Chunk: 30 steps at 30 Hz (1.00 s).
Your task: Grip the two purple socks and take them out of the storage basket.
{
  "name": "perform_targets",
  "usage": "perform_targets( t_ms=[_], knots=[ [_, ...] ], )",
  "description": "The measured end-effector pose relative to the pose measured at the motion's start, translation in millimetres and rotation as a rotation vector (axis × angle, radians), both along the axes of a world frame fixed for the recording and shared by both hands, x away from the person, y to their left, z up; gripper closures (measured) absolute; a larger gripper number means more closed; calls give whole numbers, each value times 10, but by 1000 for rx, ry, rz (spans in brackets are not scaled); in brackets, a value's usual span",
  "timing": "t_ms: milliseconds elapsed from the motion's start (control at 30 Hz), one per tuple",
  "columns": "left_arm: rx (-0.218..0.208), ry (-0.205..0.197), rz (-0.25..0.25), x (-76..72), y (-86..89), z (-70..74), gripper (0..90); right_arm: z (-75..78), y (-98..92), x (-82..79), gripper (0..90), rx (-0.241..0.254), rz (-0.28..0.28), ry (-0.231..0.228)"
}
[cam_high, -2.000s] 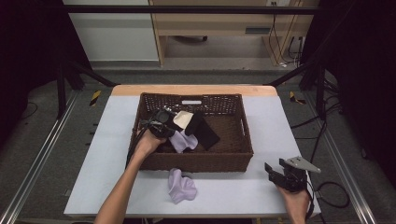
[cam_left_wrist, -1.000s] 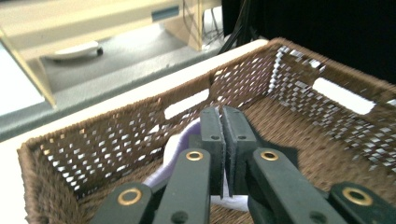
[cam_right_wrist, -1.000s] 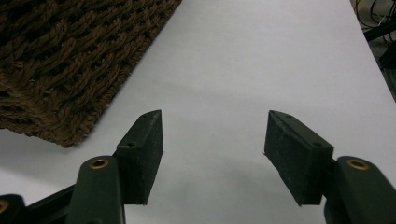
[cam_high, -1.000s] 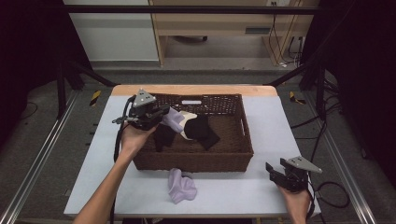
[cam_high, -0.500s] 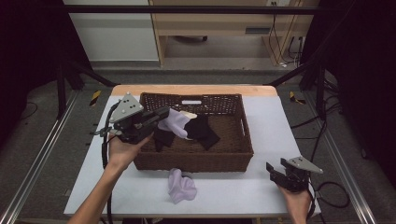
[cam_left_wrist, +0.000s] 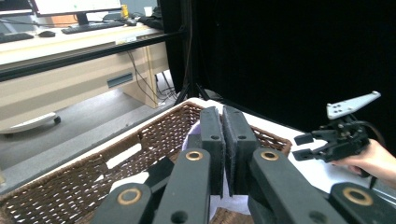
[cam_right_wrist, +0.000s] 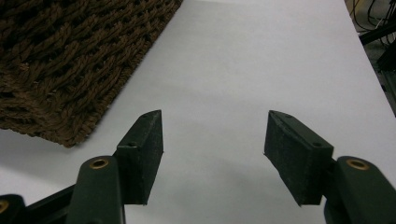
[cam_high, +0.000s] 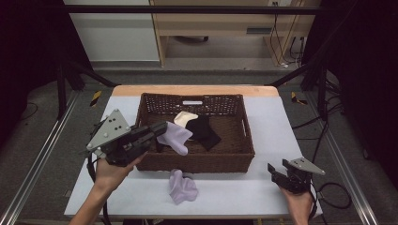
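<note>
Landmark: wicker basket [cam_high: 197,161] at mid-table.

Left gripper [cam_high: 157,132] at basket's left rim, lifted above it, jaws clamped on a lavender cloth [cam_high: 176,137]; cloth hanging over basket's left interior. Presumably held high to clear the rim for taking out. In left gripper view, pads pressed together, pale fabric just visible behind them.

Second lavender cloth [cam_high: 182,186] lying on white table [cam_high: 234,197] just in front of basket's front wall; likely the drop spot. Black cloth [cam_high: 202,131] and cream cloth [cam_high: 184,116] lying inside basket, toward centre and back.

Right gripper [cam_high: 281,173] off basket's front-right corner, low over table, jaws spread wide, empty. Apparently idle.
</note>
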<state>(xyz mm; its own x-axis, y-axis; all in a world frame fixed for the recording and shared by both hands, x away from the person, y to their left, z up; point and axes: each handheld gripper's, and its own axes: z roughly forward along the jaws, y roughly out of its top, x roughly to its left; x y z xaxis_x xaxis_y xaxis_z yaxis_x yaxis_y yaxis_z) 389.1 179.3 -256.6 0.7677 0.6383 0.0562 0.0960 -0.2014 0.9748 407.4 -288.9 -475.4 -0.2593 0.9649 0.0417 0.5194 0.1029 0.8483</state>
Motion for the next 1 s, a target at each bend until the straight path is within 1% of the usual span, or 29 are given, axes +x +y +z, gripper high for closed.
perform_targets(
  t_ms=[33,67,100,200,233,267,367,400,467,500,533,600,633,700,733,767,800,833,867,933,967,1000],
  knots=[
    [0,2,-9,-30,9,-8,866,0,0,-1,375,0,1,-1],
    [0,2,-9,-30,9,-8,866,2,1,-4,375,0,0,0],
    [-4,2,-20,-89,15,-40,866,1,-1,-4,375,-1,2,-2],
    [5,11,-36,-170,19,-115,865,3,4,-9,376,-1,3,-3],
    [5,11,-36,-170,19,-115,865,3,4,-9,376,-1,3,-3],
    [7,17,-42,-218,21,-181,865,3,3,-8,376,-4,3,-6],
    [6,41,-52,-264,36,-308,865,4,6,-9,376,-3,3,-6],
    [6,41,-52,-264,36,-308,865,4,6,-9,376,-3,3,-6],
    [7,70,-52,-285,59,-454,865,5,9,-10,376,-1,4,-2],
    [7,70,-52,-285,59,-454,865,4,10,-10,376,-2,3,-3],
    [14,91,-54,-289,75,-549,865,4,11,-10,376,-2,3,-2],
    [18,117,-59,-295,76,-654,865,3,13,-10,376,-2,3,-1],
    [18,117,-59,-295,76,-654,865,3,13,-10,376,-2,3,-1],
    [43,150,-61,-297,72,-820,865,1,12,-8,376,-4,3,-1],
    [43,150,-61,-297,72,-820,865,1,12,-8,376,-4,3,-1],
    [40,187,-63,-283,82,-941,865,-1,10,-8,374,-8,5,1],
    [40,187,-63,-283,82,-941,865,-1,10,-8,374,-8,5,1],
    [48,205,-56,-274,83,-1023,865,-2,10,-9,373,-7,5,-2],
    [73,228,-40,-253,84,-1144,865,-6,9,-7,372,-9,5,-3],
    [88,265,-29,-217,83,-1287,864,-8,12,-5,371,-11,6,0],
    [88,265,-29,-217,83,-1287,864,-8,12,-5,371,-11,6,0],
    [116,293,-7,-163,73,-1411,864,-10,15,-4,371,-13,6,-2]
  ],
)
